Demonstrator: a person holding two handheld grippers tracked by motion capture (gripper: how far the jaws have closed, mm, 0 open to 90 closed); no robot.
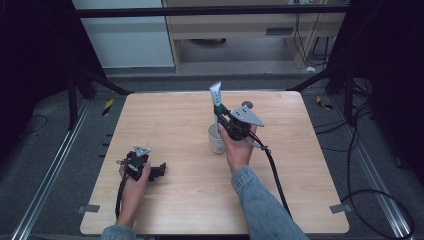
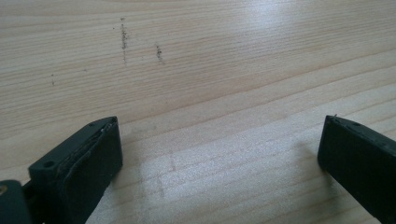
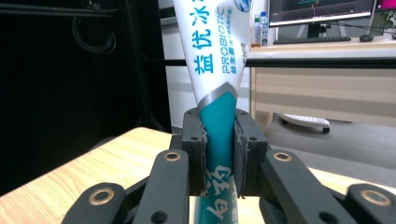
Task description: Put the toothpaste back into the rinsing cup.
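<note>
Lab or recording booth inside an office: a bare wooden table point(image 1: 190, 150) sits in a black metal frame point(image 1: 210, 10) with dark curtains on both sides and floor rails point(image 1: 50, 170), cables point(image 1: 370, 200) trailing right of the right gripper point(image 1: 225, 125). Beyond that gripper, a desk point(image 3: 327, 65) with monitor point(image 3: 322, 9) and keyboard point(image 3: 310, 40).
</note>
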